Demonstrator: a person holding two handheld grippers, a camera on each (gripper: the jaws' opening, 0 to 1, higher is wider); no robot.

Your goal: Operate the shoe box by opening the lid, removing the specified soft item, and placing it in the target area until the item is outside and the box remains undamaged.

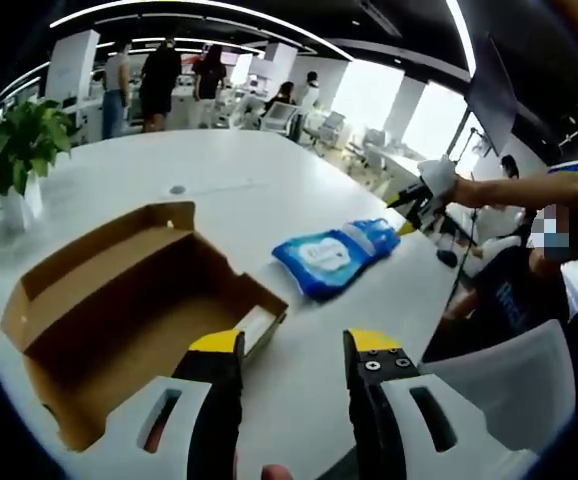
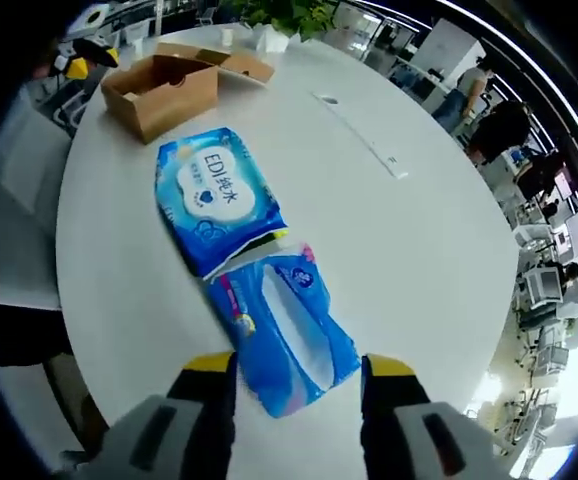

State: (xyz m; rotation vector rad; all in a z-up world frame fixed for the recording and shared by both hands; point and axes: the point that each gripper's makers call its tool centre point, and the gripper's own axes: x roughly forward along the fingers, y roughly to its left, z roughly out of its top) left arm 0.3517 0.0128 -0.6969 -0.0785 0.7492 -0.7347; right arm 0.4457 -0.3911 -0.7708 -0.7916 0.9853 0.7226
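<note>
Resting flat on the white table (image 2: 439, 240), well apart from the open shoe box (image 1: 139, 300), lay the wipes pack (image 2: 254, 300); I had my right gripper (image 2: 299, 375) spread around its end, my left gripper (image 1: 294, 345) empty.

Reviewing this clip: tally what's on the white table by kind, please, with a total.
Cardboard shoe box, lid open: 1
Blue soft packs: 2, namely the wipes pack and the tissue pack overlapping its end
Potted plant: 1
Total: 4
</note>
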